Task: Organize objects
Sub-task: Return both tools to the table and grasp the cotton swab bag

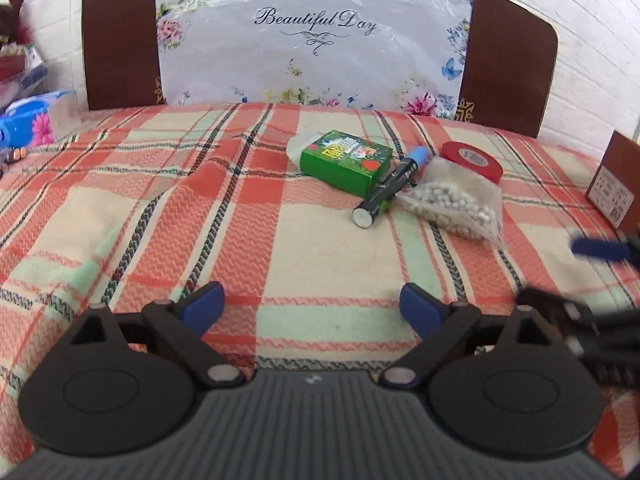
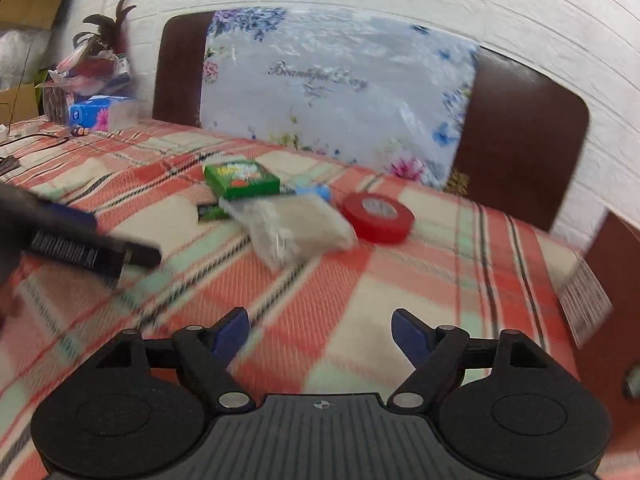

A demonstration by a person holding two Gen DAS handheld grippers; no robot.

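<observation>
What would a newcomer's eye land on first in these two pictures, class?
Probably the small heap of things in the middle of the checked cloth: a green box, a black marker leaning against it, a bag of white beads and a red roll of tape. Behind them a flowered sheet reading "Beautiful Day" stands against a brown board.

Open left gripper above plaid blanket

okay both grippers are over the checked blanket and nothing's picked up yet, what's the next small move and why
Probably ease the left gripper forward toward the black marker. Its jaws stand open and empty, and the marker's near end points at it, lying clear between the green box and the bag of beads. The right gripper, also open, could take the red tape roll.
</observation>
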